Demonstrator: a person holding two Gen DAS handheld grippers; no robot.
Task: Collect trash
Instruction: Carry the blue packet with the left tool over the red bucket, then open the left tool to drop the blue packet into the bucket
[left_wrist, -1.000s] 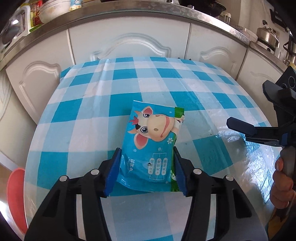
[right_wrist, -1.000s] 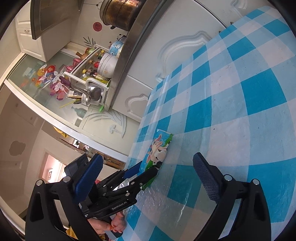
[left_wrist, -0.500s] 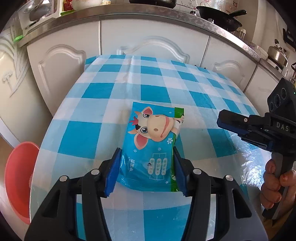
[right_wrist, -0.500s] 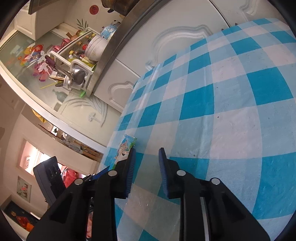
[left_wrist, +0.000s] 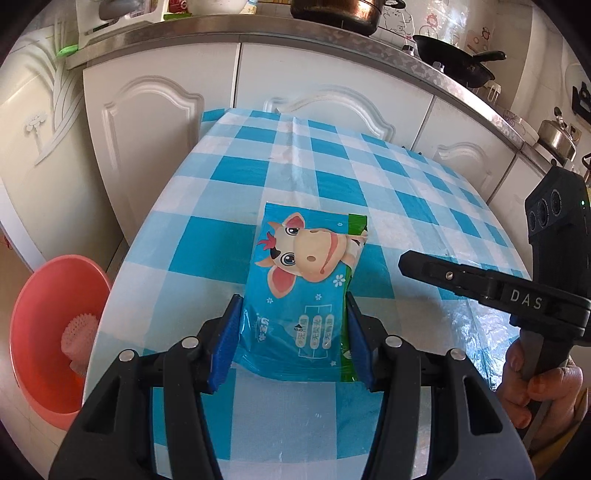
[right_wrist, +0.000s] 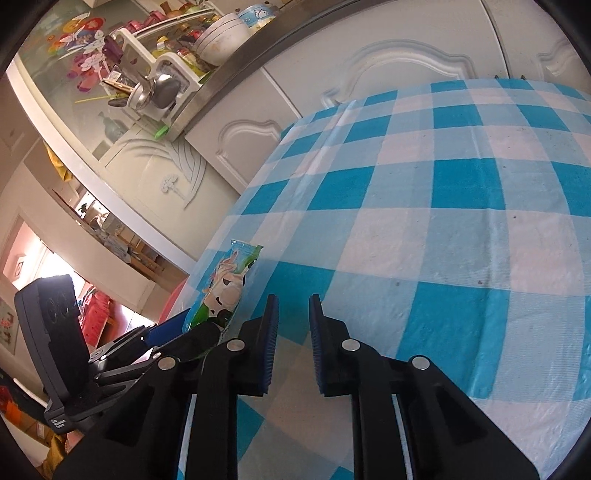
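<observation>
The wrapper (left_wrist: 306, 295), its long axis running straight ahead, is clamped across its near end by the left tongs (left_wrist: 291, 339), with the basin (left_wrist: 48, 332) down-left; the right tongs (right_wrist: 291, 325), nearly shut, are empty.

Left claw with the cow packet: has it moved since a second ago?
Yes. The left claw, shut on the cow packet, has carried it left along the checked table; the pink basin off the left edge now shows in full.
</observation>
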